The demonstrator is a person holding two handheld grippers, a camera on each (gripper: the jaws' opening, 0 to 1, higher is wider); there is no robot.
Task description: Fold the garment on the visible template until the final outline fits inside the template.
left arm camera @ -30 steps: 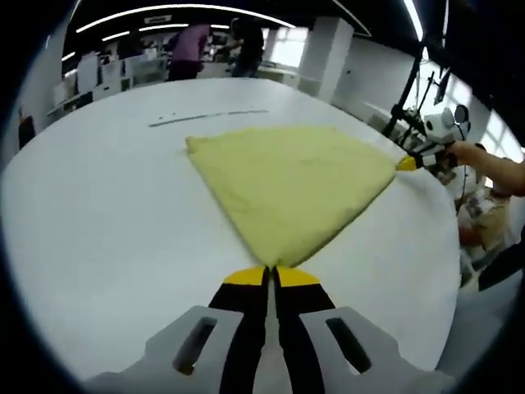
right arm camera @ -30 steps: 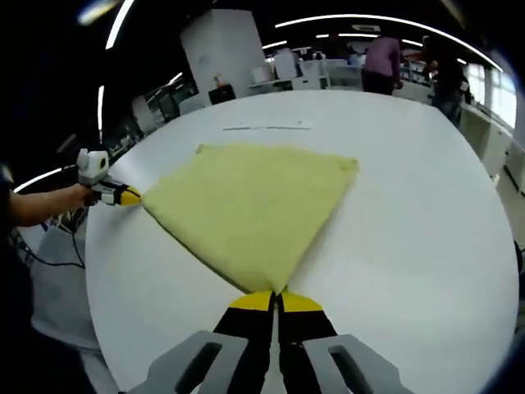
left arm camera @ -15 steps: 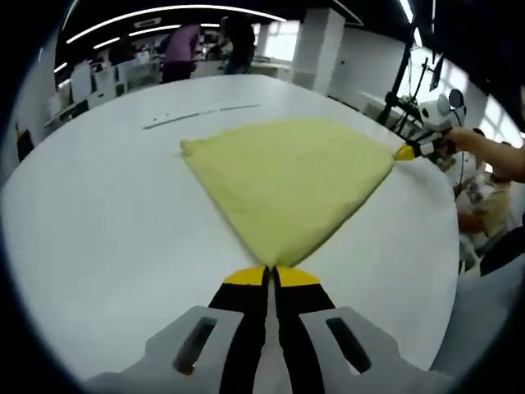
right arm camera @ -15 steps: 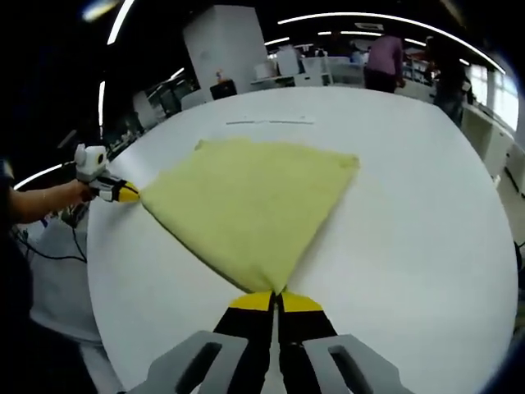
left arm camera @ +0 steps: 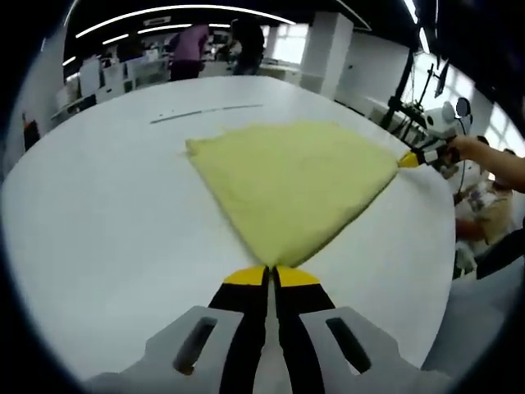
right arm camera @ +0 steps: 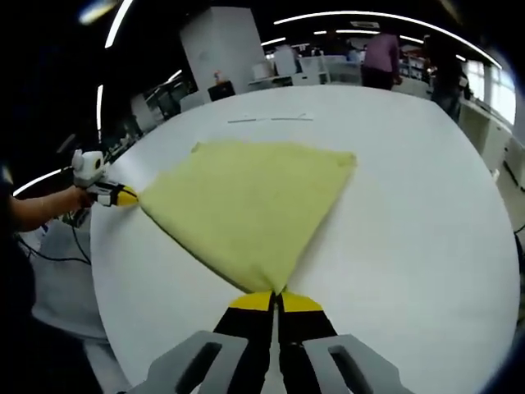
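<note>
Yellow garment (left arm camera: 294, 187) spread flat on white table (left arm camera: 98, 222), near the middle, pulled taut between two near corners. Left gripper (left arm camera: 271, 277) clamped narrow on one corner of the cloth, jaws pressed together with fabric pinched at the yellow tips. Right gripper (right arm camera: 275, 301) likewise closed tight on the neighbouring corner; also seen from the left gripper view at the far right edge of the cloth (left arm camera: 408, 161), held by a hand (left arm camera: 472, 150). Same again from the right gripper view: left gripper at the cloth's left corner (right arm camera: 125, 196). Faint thin line (left arm camera: 205, 112) on the table beyond the garment, possibly part of the template; too faint to tell its full outline. Fold apparently not yet begun at this layer; both corners merely gripped and tensioned. Risks, judged: uneven lift of the two corners would skew the fold and leave an edge outside the outline; too hard a pull could drag the whole cloth across the smooth tabletop off its mark; thin pinch at the very tips could slip free mid-carry, dropping a corner and rumpling the layer beneath. People (left arm camera: 190, 51) standing at benches in the background, well apart from the table.
</note>
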